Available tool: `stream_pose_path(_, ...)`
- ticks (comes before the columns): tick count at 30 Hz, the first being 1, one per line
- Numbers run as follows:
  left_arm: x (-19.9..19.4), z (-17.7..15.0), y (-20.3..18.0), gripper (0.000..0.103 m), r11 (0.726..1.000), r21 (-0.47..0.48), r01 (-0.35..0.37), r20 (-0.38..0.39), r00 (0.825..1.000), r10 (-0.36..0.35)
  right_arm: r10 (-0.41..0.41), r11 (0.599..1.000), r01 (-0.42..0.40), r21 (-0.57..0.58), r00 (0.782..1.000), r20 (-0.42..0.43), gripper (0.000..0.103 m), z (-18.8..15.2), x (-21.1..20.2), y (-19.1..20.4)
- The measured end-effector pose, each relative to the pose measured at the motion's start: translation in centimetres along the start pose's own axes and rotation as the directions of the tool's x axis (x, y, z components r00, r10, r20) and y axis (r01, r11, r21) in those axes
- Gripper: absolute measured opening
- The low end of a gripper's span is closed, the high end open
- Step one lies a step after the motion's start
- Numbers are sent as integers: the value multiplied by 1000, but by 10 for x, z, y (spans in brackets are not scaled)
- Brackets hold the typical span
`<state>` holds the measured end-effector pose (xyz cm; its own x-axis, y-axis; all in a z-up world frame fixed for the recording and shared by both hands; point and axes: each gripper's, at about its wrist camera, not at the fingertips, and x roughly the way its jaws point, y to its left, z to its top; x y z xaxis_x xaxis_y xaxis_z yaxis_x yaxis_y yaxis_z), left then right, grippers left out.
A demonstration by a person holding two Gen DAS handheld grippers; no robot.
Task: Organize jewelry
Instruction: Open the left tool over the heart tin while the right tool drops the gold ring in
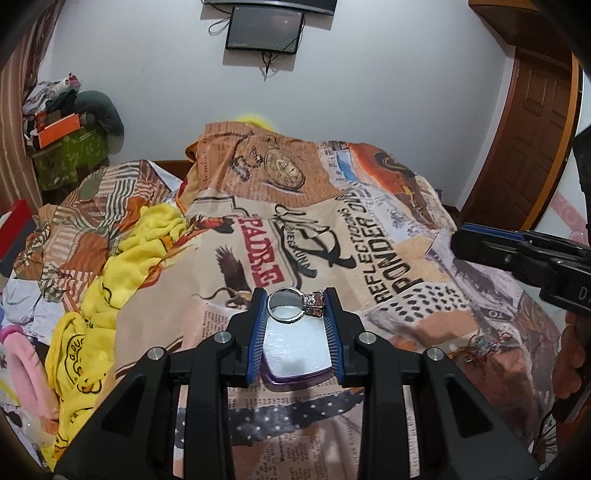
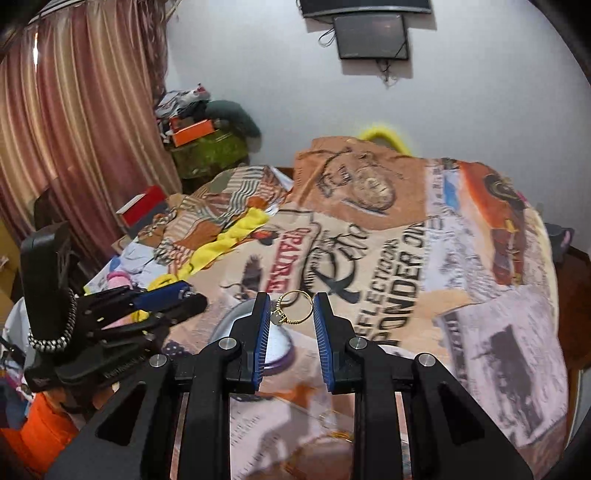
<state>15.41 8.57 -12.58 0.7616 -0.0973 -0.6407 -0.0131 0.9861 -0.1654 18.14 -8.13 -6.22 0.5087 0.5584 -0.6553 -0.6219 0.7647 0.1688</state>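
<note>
Left gripper (image 1: 295, 308): jaws narrowed, blue pads clamped on a silver ring (image 1: 286, 305) with a stone cluster on its right side. Ring raised above a small purple-rimmed tray (image 1: 295, 373) with a pale lining, seen directly beneath and between the fingers. Tray resting on the printed bedspread (image 1: 369, 229).

Right gripper (image 2: 290, 308): jaws narrowed, blue pads closed on a thin gold ring (image 2: 293, 308) with a small pale stone at its lower left. Ring held upright at the fingertips, above the bedspread and just right of the tray's rounded edge (image 2: 236, 314), partly hidden behind the left finger.

Loose tangle of multicoloured jewelry (image 1: 480, 345) lying on the bedspread to the right of the tray, near the right edge of the bed. Details too small to tell.

Beaded bracelet (image 2: 55, 338) visible on the wrist behind the left gripper in the right wrist view.

Middle distance: yellow blanket (image 1: 122, 258) crumpled on the left part of the bed.

Far: orange box (image 1: 59, 129) on a cluttered pile in the left corner, pink curtain (image 2: 74, 129) at far left, dark screen (image 1: 264, 31) mounted on the white wall, wooden door (image 1: 528, 147) at far right.
</note>
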Motion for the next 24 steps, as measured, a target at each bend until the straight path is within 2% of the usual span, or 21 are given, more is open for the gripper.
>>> stream_pose_path(13,46,-20,14,30,999,3,43,-124,991,-42,51,999,-52,1,986,-157,22,-9,65,15)
stream_pose_path(19,55,-23,14,30,998,16,63,-147,987,-60,97,995,-90,39,967,-236,22,-15,87,14)
stream_pose_path(24,56,-24,14,30,996,27,81,-151,986,-76,94,996,-89,33,959,-266,22,-17,95,17)
